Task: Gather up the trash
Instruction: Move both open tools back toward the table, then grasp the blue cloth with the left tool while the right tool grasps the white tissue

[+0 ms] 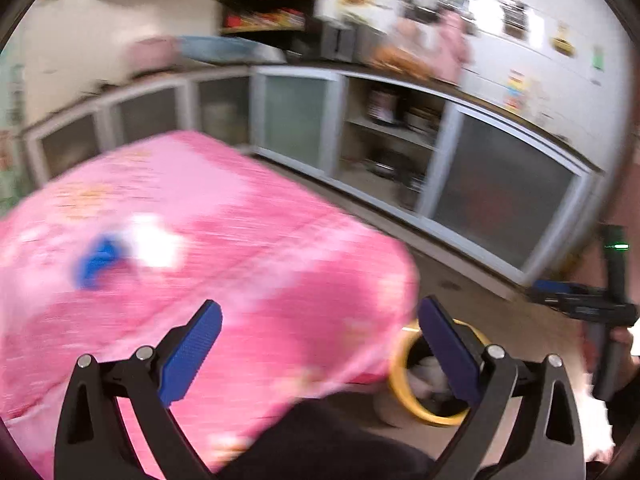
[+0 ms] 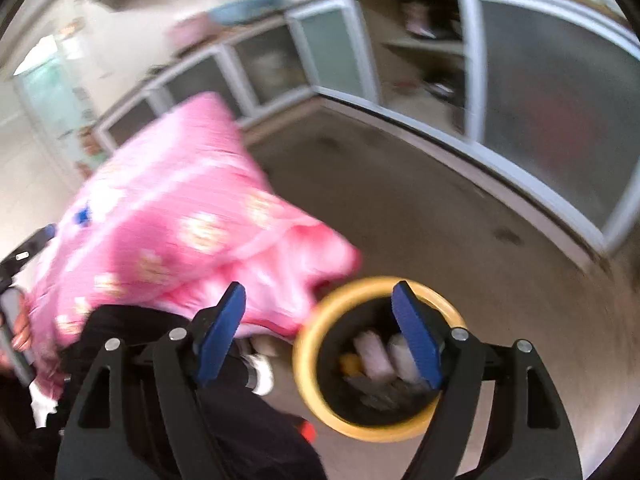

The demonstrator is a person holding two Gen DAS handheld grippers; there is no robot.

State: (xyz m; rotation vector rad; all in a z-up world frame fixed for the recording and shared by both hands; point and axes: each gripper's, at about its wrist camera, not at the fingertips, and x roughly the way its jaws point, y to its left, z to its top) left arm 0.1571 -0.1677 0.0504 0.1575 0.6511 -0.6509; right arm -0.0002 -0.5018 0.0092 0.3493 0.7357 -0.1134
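Both views are motion-blurred. A yellow-rimmed black trash bin (image 2: 308,364) stands on the floor beside the pink-clothed table (image 2: 168,216); it holds several pale pieces of trash (image 2: 372,354). My right gripper (image 2: 320,332) is open and empty, just above the bin's left rim. In the left wrist view the bin (image 1: 400,376) shows at lower right, below the table corner. My left gripper (image 1: 320,344) is open and empty over the table's near edge (image 1: 280,280). A blue item (image 1: 98,262) and a white item (image 1: 156,242) lie on the table to the left.
Low cabinets with frosted glass doors (image 1: 500,196) run along the wall, one bay open with shelves (image 1: 388,136). Bare grey floor (image 2: 440,216) lies between table and cabinets. The person's dark trouser leg (image 2: 248,420) and white shoe (image 2: 262,374) are beside the bin.
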